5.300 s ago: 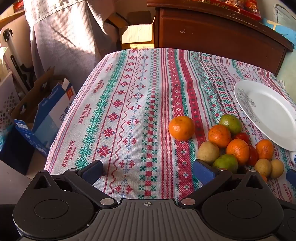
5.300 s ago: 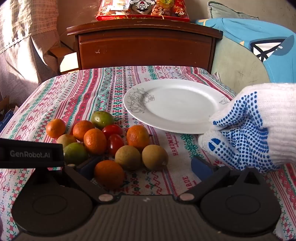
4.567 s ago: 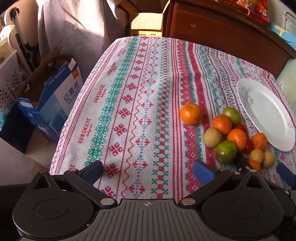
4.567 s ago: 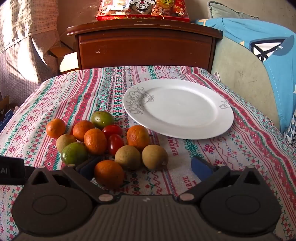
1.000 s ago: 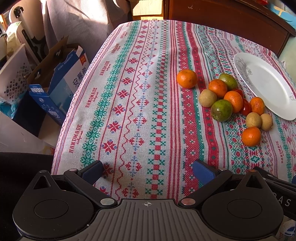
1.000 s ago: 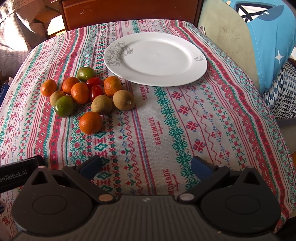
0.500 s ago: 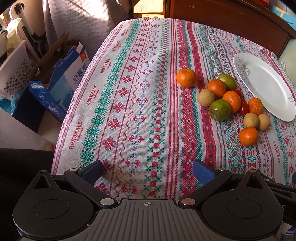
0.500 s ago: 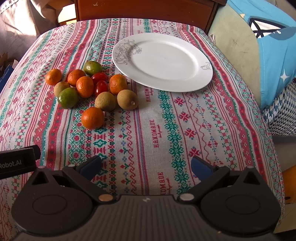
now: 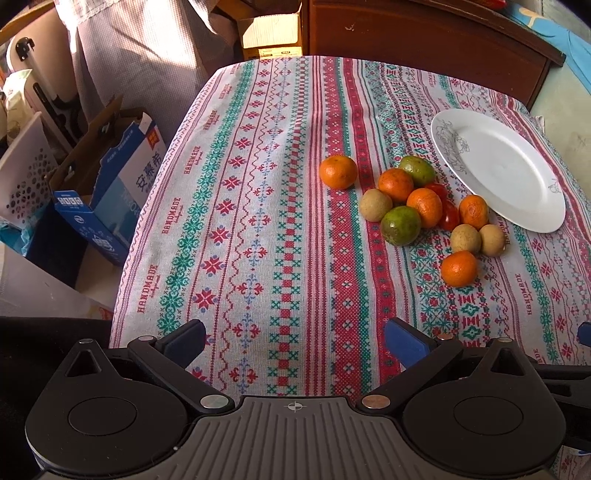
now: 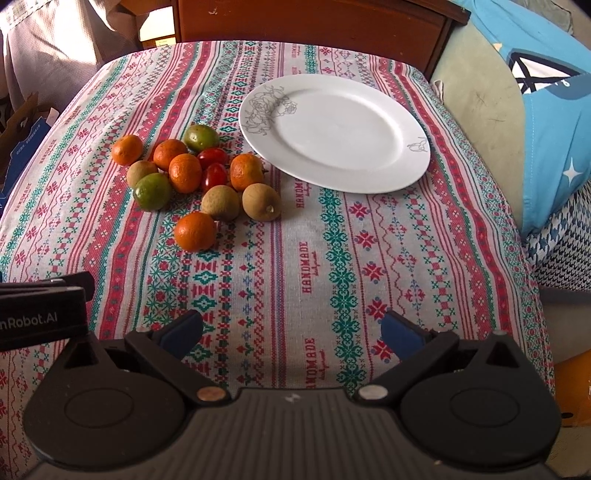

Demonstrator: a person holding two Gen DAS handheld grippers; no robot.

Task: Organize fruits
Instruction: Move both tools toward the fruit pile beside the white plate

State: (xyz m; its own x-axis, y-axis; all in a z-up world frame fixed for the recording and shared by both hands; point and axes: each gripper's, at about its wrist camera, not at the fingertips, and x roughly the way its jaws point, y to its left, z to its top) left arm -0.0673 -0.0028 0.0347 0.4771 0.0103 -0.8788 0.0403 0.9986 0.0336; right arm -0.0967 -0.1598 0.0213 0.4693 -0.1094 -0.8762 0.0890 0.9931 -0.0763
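A cluster of fruits lies on the patterned tablecloth: several oranges (image 10: 195, 231), two green limes (image 10: 151, 191), two red tomatoes (image 10: 214, 175) and brown round fruits (image 10: 261, 202). One orange (image 9: 338, 172) sits apart at the cluster's far left. An empty white plate (image 10: 334, 133) lies right of the cluster; it also shows in the left wrist view (image 9: 498, 170). My left gripper (image 9: 293, 345) is open and empty above the near table edge. My right gripper (image 10: 291, 332) is open and empty, well short of the fruits.
A dark wooden headboard (image 10: 314, 18) stands behind the table. A blue cardboard box (image 9: 107, 184) and a white perforated basket (image 9: 22, 173) sit on the floor at left. Blue and patterned cushions (image 10: 546, 122) lie at right. The left gripper's body (image 10: 40, 306) shows in the right view.
Both grippers have tilted up and moved slightly forward since half a second ago, so the fruits and plate sit lower in view. Nothing on the table has moved. Both stay open.
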